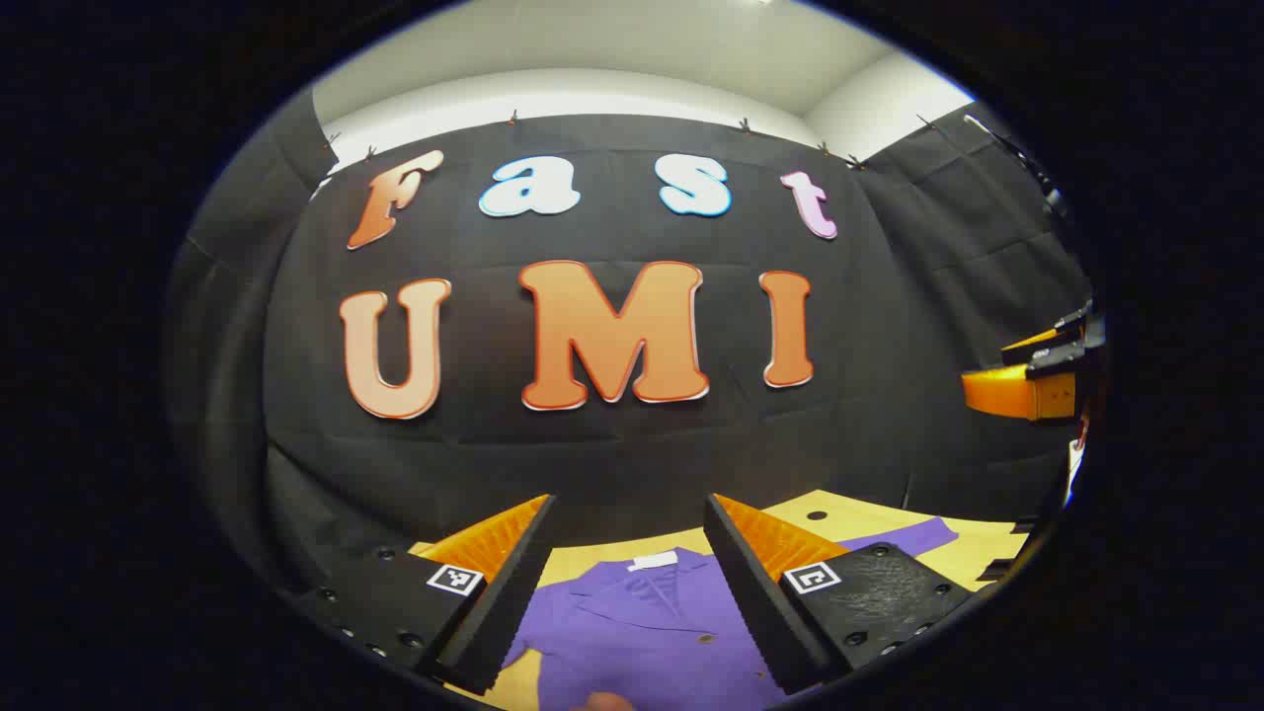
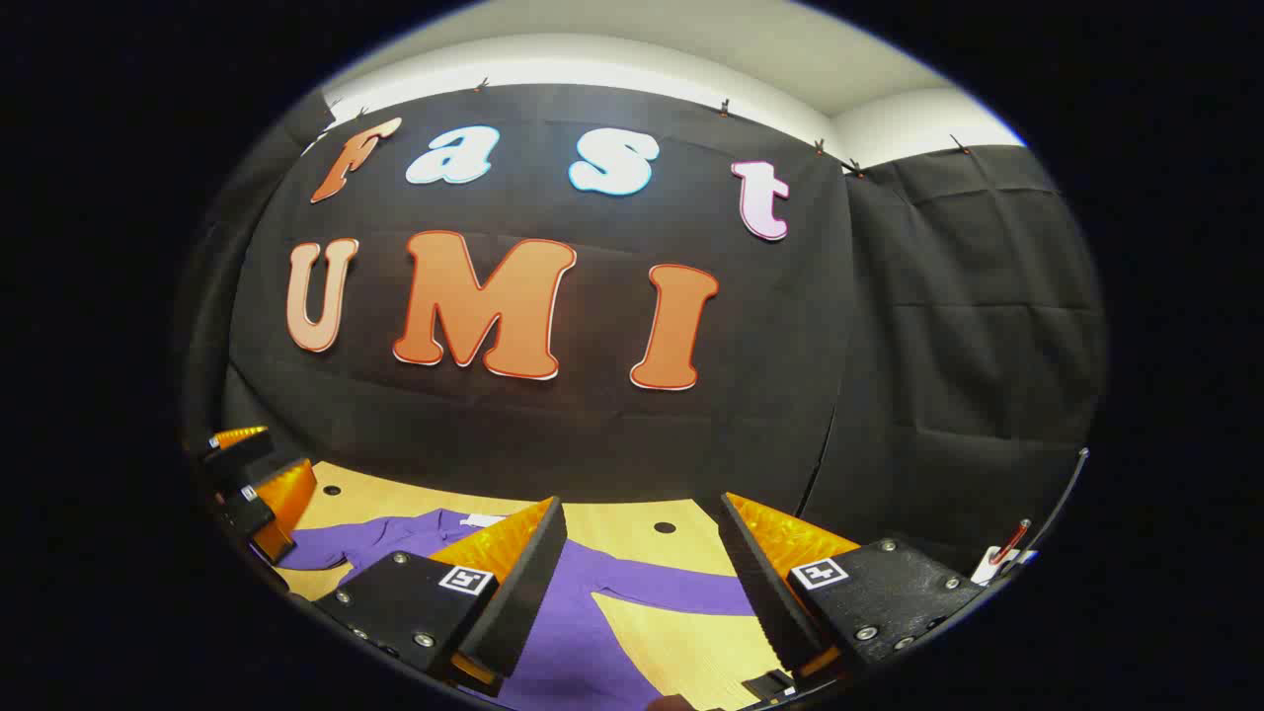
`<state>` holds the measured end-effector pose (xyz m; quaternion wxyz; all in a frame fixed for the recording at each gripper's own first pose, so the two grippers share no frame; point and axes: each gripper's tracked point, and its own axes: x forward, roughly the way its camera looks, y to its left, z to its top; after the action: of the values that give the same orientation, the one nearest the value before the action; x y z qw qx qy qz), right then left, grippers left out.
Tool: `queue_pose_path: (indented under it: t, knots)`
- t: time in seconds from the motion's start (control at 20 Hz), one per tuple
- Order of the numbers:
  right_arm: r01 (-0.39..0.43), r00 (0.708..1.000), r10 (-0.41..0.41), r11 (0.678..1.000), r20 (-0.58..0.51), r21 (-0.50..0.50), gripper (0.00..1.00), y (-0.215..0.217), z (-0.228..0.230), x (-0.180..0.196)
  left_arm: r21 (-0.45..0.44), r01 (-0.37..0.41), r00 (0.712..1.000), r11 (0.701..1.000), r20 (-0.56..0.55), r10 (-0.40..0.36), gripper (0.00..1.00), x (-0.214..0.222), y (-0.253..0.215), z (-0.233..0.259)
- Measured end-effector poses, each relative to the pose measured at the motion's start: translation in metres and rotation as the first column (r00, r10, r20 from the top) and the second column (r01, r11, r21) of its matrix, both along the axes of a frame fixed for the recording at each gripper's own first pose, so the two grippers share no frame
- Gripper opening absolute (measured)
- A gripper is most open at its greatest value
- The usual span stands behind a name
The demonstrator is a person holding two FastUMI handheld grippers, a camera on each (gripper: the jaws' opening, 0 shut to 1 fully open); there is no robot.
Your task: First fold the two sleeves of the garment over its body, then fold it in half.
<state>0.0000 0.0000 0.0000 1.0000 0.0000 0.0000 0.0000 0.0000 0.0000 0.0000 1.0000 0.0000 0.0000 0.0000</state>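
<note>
1. Below, a pale wooden table [image 1: 869, 518] is lying under black cloth walls [image 2: 968, 326], with a white ceiling [image 1: 632, 39] showing above the cloth in both views.
2. Spread flat on the table, the purple garment [image 1: 642, 632] is facing up, collar toward the back wall, one sleeve [image 1: 904, 538] reaching out to the side in the left gripper view.
3. Hovering over the garment's chest, the left gripper [image 1: 630, 592] is holding its jaws wide apart, gripping nothing.
4. Likewise, the right gripper [image 2: 642, 592] is hanging with jaws spread wide and empty above the outstretched sleeve [image 2: 681, 592] and bare wood.
5. Off at the edges, each gripper is appearing in the other's view: the right one at the right rim of the left gripper view, the left one at the left rim of the right gripper view.
6. Round dark holes [image 2: 665, 527] are dotting the tabletop near the back edge, where bare wood is lying between the garment and the wall.
</note>
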Motion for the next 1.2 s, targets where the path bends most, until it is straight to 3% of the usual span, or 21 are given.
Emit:
queue_pose_path:
  t: [0.3, 0.6, 0.75, 1.2]
  knots:
    - [-0.065, 0.998, 0.066, 0.998, -0.021, 0.013, 0.94, 0.041, -0.008, -0.006, -0.003, -0.079, 0.997, 0.997, 0.021, 0.079, 0.95, -0.009, 0.049, 0.020]
    - [-0.118, 0.993, 0.118, 0.993, -0.009, 0.005, 0.94, 0.060, -0.009, 0.003, 0.006, -0.099, 0.994, 0.995, 0.040, 0.099, 0.94, -0.016, 0.053, 0.031]
    - [-0.143, 0.990, 0.143, 0.990, -0.009, 0.018, 0.94, 0.062, -0.011, 0.007, 0.013, -0.115, 0.992, 0.993, 0.044, 0.115, 0.94, -0.012, 0.048, 0.033]
    - [-0.105, 0.992, 0.106, 0.994, -0.063, 0.020, 0.94, 0.023, -0.033, 0.037, 0.029, -0.143, 0.989, 0.989, 0.052, 0.142, 0.94, -0.009, 0.034, 0.040]
